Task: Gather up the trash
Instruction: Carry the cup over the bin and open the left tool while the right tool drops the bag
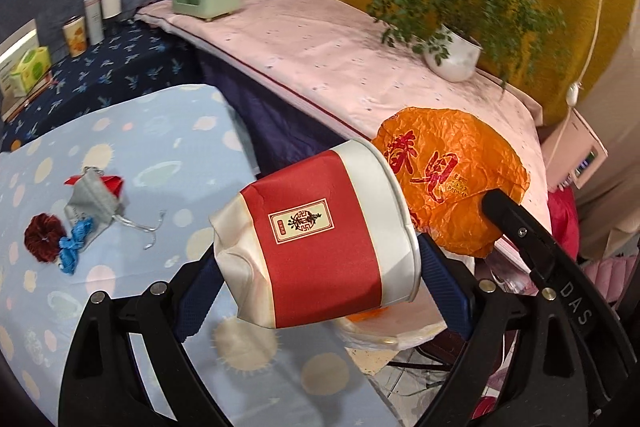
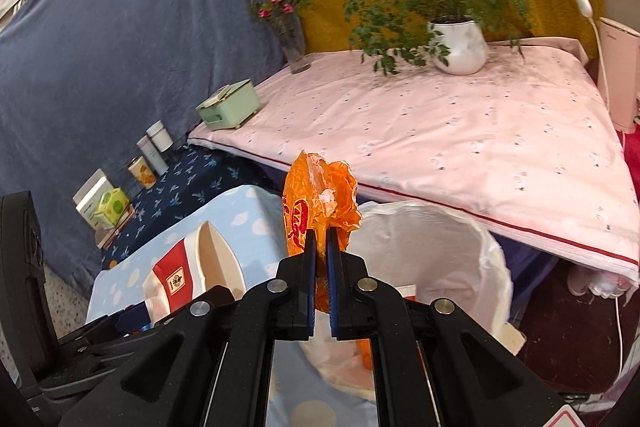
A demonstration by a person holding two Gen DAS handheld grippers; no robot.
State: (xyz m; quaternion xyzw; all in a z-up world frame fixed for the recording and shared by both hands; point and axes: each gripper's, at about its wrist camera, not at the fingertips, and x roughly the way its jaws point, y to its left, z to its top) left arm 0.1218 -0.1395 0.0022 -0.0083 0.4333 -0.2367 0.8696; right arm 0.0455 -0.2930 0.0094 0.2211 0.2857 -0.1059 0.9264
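Note:
My left gripper (image 1: 320, 259) is shut on a crushed red-and-white paper cup (image 1: 316, 247), held sideways in the air; the cup also shows in the right wrist view (image 2: 188, 267). My right gripper (image 2: 320, 239) is shut on a crumpled orange plastic bag (image 2: 316, 203), held just above a white-lined trash bin (image 2: 440, 227). In the left wrist view the orange bag (image 1: 448, 179) hangs right of the cup, with the bin's liner (image 1: 392, 335) below it.
A light blue dotted table (image 1: 120, 155) holds a grey pouch (image 1: 94, 197), a dark red scrunchie (image 1: 44, 237) and a blue string (image 1: 74, 247). Behind is a pink-covered surface (image 2: 460, 131) with a potted plant (image 2: 460, 47), a vase (image 2: 294, 47) and a green box (image 2: 230, 105).

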